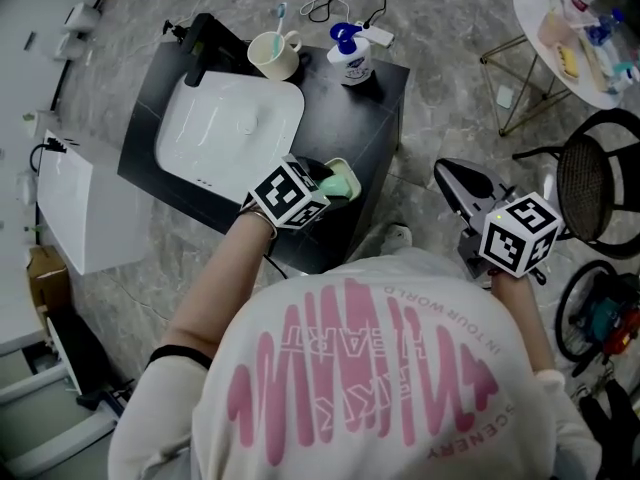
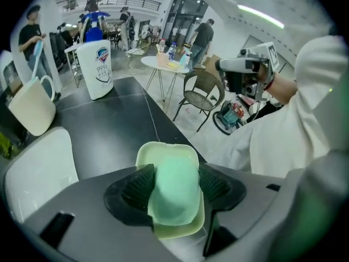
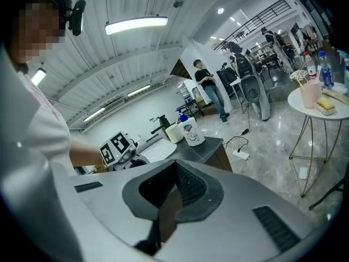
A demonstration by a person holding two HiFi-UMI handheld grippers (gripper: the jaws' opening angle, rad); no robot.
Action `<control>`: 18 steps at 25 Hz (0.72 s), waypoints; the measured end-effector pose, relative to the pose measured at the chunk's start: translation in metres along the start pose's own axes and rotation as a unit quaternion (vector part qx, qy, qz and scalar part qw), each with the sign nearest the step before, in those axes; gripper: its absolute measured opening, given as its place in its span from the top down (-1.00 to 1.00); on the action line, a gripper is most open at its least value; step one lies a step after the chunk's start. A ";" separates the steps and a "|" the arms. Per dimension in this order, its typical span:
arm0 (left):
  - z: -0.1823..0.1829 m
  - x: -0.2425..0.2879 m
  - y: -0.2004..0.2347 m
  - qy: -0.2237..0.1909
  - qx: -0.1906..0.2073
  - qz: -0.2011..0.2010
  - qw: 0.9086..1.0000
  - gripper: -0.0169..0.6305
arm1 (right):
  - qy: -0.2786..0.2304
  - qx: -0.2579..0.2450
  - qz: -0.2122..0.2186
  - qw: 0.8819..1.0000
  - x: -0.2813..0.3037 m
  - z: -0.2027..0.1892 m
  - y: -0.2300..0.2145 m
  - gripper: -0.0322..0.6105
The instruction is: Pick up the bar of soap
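Down over the near right corner of the black counter (image 1: 345,118), from the head view, my left tongs (image 1: 326,180) point steeply at the bar of soap (image 1: 341,185), a pale green block lying in a light dish (image 1: 338,164) close to the counter's edge. A white sink (image 1: 230,128) fills the counter's left part, with a dark tap (image 1: 200,48) at its far side. A cream mug (image 1: 273,55) holding a toothbrush (image 1: 279,13) stands behind the sink, and a pump bottle (image 1: 352,58) with a blue head stands to the right of the mug. My right tongs (image 1: 452,180) hang well apart from all this, off the counter's right side and above the floor.

Looking along the left tongs, the soap sits straight between the jaws. The ribbed pads (image 2: 135,187) lie against its two long sides, so I have it clenched. The dish shows beyond and beneath it. I cannot tell whether the bar has left the dish.

Looking along the right tongs, the jaws are pressed together at their tips with nothing between them. Beyond them I see the counter and the bottle, and a round table (image 3: 322,112) on thin legs at the far right.
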State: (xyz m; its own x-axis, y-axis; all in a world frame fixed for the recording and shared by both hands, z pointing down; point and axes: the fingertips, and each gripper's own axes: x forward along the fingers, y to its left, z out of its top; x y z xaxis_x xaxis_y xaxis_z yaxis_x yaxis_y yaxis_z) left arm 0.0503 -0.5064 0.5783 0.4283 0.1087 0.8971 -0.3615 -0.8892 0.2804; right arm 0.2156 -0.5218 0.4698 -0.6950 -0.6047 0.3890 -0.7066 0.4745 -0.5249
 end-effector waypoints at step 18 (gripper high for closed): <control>0.015 -0.020 0.008 -0.100 -0.100 -0.010 0.990 0.18 | -0.002 0.002 -0.001 1.000 -0.001 0.003 -0.008 0.88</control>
State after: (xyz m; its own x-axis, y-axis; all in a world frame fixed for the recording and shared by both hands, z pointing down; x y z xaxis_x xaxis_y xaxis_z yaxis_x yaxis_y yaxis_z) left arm 0.0516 -0.5222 0.5570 0.5842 0.0171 0.8114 -0.4998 -0.7802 0.3763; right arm 0.2229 -0.5269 0.4714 -0.6935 -0.6075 0.3872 -0.7070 0.4705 -0.5281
